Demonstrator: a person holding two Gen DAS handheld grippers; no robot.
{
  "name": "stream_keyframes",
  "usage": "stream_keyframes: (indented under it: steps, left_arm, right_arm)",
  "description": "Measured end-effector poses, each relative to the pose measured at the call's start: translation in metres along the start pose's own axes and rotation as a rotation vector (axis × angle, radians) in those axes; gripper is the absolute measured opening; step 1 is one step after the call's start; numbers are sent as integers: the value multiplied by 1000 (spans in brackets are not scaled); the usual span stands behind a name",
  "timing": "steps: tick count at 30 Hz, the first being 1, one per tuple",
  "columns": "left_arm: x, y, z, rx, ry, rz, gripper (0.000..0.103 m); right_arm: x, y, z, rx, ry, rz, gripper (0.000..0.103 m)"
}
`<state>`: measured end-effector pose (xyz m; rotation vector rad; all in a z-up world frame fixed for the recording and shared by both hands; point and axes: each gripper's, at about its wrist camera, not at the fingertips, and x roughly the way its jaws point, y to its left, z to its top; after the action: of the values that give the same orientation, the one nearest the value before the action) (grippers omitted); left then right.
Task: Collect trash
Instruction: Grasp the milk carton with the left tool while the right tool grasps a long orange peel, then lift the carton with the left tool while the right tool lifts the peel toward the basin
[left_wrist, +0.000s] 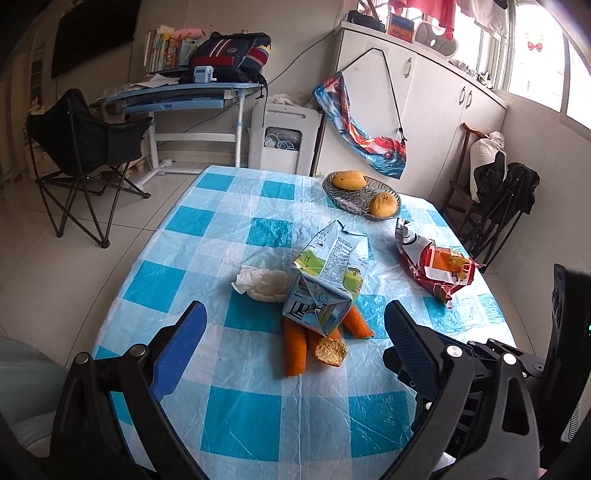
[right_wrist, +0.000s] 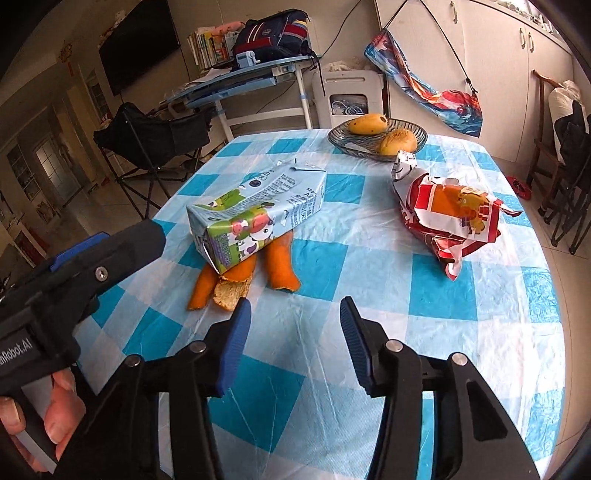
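Note:
A crushed milk carton (left_wrist: 325, 280) (right_wrist: 255, 218) lies on orange peels (left_wrist: 295, 347) (right_wrist: 280, 273) in the middle of the blue-checked table (left_wrist: 240, 413) (right_wrist: 480, 332). A crumpled white tissue (left_wrist: 260, 282) lies to the left of the carton. A crumpled red snack wrapper (left_wrist: 432, 264) (right_wrist: 454, 214) lies to the right. My left gripper (left_wrist: 295, 332) is open and empty, just in front of the carton and peels. My right gripper (right_wrist: 291, 314) is open and empty, near the peels. The left gripper's body (right_wrist: 92, 266) shows at the left of the right wrist view.
A glass bowl (left_wrist: 351, 201) (right_wrist: 343, 138) with two mangoes stands at the far side of the table. Beyond the table are a folding chair (left_wrist: 85, 147), a desk (left_wrist: 177, 96) with a backpack, white cabinets (left_wrist: 424, 110) and another chair (left_wrist: 506, 206) at the right.

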<state>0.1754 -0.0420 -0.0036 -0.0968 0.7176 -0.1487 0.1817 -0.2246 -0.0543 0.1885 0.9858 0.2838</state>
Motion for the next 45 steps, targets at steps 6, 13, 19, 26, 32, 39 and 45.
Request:
stream_keyframes:
  steps: [6,13,19,26,32,39,45]
  left_arm:
    - [48,-14,11,73,44,8,94]
    - [80,-27,15,181,66,1,75]
    - [71,-9,20,105,50,-57,59]
    - [17,26,18,-20,-12,-75,59]
    - [-12,48,-18,-72,26,-47,60]
    - [-31,58,-53,-71,61,-1,60]
    - [-32,59,-67,-49,113,1,63]
  right_arm:
    - [9,-11,1,33,17,26,49]
    - [25,-13,12,50,28,57,50]
    - [37,-2,22,40,42,95,49]
    - [40,5,22,10,64,38,22]
    - [21,-5,10,46,47,45,16]
    - [-5,-18,-12,151,36,82,16]
    - [-19,-12,-39,165,38,78,16]
